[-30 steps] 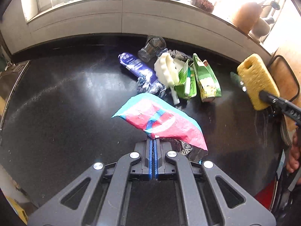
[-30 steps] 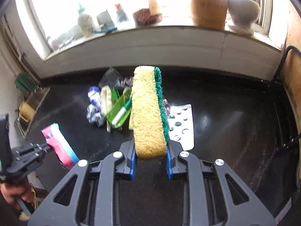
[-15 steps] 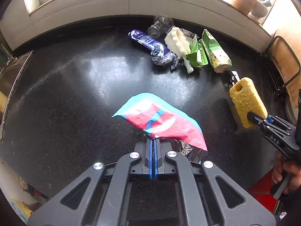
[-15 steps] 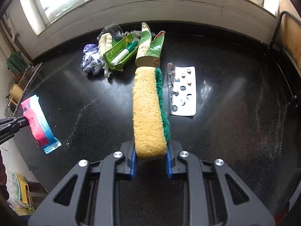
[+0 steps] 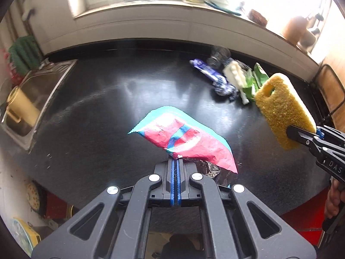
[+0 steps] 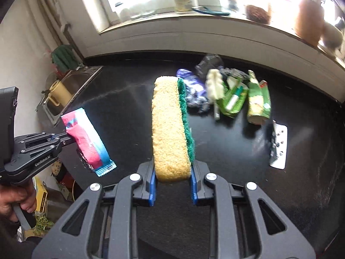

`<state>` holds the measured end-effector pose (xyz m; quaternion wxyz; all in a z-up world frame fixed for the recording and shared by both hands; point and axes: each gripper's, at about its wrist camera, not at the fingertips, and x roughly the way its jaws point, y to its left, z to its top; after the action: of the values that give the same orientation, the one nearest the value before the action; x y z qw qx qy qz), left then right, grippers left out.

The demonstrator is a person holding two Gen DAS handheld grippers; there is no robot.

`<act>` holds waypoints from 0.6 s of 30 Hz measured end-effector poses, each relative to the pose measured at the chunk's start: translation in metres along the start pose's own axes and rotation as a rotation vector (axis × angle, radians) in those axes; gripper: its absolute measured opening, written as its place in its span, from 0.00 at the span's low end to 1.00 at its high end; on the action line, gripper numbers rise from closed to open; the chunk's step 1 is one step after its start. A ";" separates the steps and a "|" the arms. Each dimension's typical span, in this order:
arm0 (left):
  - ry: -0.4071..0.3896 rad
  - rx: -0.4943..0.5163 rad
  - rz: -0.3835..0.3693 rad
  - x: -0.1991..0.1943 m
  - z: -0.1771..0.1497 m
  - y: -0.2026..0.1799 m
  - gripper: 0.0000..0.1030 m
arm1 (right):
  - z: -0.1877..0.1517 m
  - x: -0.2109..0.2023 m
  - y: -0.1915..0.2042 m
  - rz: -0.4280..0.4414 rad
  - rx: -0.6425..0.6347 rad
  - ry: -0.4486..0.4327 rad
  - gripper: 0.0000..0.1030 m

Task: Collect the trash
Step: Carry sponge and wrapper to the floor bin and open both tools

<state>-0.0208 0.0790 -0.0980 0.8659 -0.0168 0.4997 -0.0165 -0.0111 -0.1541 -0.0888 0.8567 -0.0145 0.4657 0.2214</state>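
The left gripper (image 5: 176,164) has its jaws pressed together on the near edge of a red and teal wrapper (image 5: 183,138), which sticks out ahead of the fingers above the black counter (image 5: 97,108); crumpled foil shows under the wrapper's right corner. In the right wrist view the same wrapper (image 6: 86,142) hangs from that gripper (image 6: 66,139) at the left edge, with a hand (image 6: 15,198) on the grip below it.

The right gripper (image 6: 173,172) is closed only a little way, its blue pads clamped on the sides of a yellow sponge (image 6: 168,125) with a green scrub layer on its right face. The sponge stands on edge and points away from the camera. From the left wrist view the sponge (image 5: 282,108) shows at the right, held by its near end in the right gripper (image 5: 301,132), clear of the counter.

Farther on, to the right, a blister pack (image 6: 279,146) lies flat on the counter, apart from the rest. Beyond the sponge a heap of trash lies near the far wall: a green carton (image 6: 257,99), a green packet with a pen on it (image 6: 234,102), a white ribbed piece (image 6: 214,86), a blue and silver wrapper (image 6: 194,90) and a clear crumpled cup (image 6: 208,61) at the back. All are blurred.

At the far left a sink (image 6: 71,90) holds a yellow jug (image 6: 60,91). Behind the counter runs a white sill (image 6: 194,32) with a jar, a brown pot and other small things in bright window light
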 end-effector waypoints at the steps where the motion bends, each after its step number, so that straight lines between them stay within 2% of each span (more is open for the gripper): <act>1: -0.008 -0.021 0.022 -0.009 -0.006 0.014 0.01 | 0.005 0.004 0.018 0.028 -0.033 0.003 0.23; 4: -0.024 -0.068 0.088 -0.027 -0.024 0.047 0.01 | 0.013 0.019 0.061 0.091 -0.109 0.025 0.23; 9: 0.000 -0.233 0.188 -0.053 -0.075 0.122 0.01 | 0.009 0.057 0.158 0.213 -0.270 0.111 0.24; 14: 0.089 -0.409 0.280 -0.062 -0.153 0.195 0.01 | -0.029 0.102 0.251 0.322 -0.416 0.249 0.24; 18: 0.178 -0.533 0.308 -0.047 -0.219 0.245 0.01 | -0.068 0.142 0.315 0.366 -0.499 0.363 0.24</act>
<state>-0.2307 0.3227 -0.1783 0.7761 -0.1657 0.5571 0.2446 -0.1226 0.1654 -0.1843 0.6764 -0.1786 0.5367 0.4717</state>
